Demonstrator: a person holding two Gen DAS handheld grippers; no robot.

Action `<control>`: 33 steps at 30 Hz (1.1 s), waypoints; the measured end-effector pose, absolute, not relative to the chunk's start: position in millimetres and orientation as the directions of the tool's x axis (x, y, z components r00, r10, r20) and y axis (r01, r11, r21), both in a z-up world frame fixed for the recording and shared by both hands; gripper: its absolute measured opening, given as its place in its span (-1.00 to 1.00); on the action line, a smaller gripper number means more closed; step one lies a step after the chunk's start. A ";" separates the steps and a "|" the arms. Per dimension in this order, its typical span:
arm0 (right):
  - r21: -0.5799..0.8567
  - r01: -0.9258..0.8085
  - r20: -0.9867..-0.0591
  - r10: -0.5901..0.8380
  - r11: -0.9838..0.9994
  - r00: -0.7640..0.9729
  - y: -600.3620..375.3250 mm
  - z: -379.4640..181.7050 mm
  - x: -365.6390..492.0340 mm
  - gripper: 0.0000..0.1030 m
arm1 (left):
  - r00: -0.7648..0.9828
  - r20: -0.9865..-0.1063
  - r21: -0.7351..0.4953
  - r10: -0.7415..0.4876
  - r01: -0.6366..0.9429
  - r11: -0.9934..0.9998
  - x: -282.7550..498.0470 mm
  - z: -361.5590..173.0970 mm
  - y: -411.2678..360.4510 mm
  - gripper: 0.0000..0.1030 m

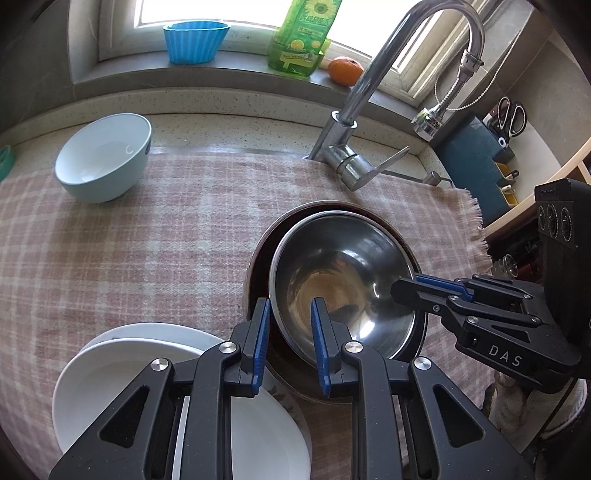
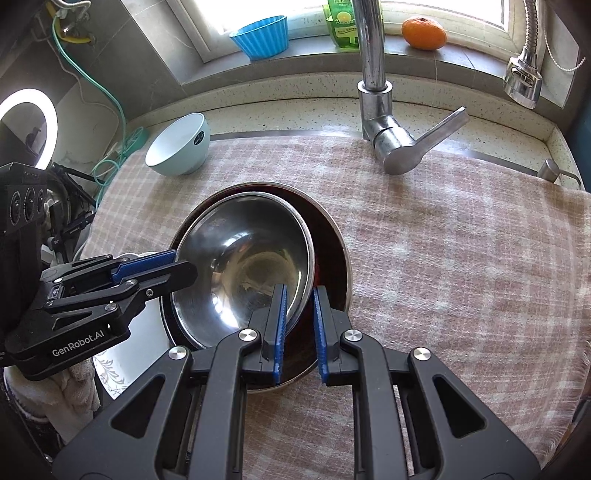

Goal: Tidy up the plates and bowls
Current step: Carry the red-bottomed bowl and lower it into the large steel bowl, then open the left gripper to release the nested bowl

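Both grippers, left [image 1: 288, 343] and right [image 2: 298, 332], straddled the steel bowl [image 1: 332, 273] rim unclamped; slick, stiff, best pinched at its rim

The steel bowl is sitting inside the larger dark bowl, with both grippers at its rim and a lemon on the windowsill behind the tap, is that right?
Not quite: the fruit on the windowsill is an orange, not a lemon, as the right wrist view shows. The rest stands: the steel bowl sits in the larger dark bowl, with the left gripper and right gripper at its rim.

Bright daylight from the window [image 1: 236, 11] blows out; edges bend and darken, steel glints.
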State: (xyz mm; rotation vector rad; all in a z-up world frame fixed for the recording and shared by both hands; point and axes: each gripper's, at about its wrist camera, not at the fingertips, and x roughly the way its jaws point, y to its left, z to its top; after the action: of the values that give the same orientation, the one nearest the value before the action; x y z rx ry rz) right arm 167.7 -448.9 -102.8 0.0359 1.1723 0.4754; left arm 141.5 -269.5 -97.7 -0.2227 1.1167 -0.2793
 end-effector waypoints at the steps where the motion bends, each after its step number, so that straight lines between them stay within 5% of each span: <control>1: 0.267 -0.340 -0.878 0.373 0.902 0.300 -448.3 -103.5 168.1 -0.72 | 0.408 -0.851 -0.313 -0.329 0.109 0.944 141.8 -98.4 -269.8 -0.61; 8: 0.255 -0.347 -0.884 0.363 0.902 0.295 -446.6 -105.1 167.4 -0.68 | 0.398 -0.856 -0.312 -0.330 0.110 0.944 143.6 -100.2 -271.0 -0.61; 25: 0.313 -0.357 -0.865 0.420 0.880 0.276 -449.5 -98.3 166.7 -0.20 | 0.388 -0.861 -0.315 -0.329 0.101 0.944 142.4 -97.9 -271.8 -0.61; 33: 0.369 -0.362 -0.831 0.479 0.856 0.285 -458.6 -79.9 166.7 0.02 | 0.405 -0.855 -0.309 -0.325 0.108 0.945 140.2 -88.5 -274.0 -0.45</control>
State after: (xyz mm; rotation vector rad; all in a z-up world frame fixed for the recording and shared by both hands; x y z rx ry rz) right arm 166.7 -458.6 -79.9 0.1167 1.1526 0.5637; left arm 140.2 -274.0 -88.5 -0.2178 1.1234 -0.2759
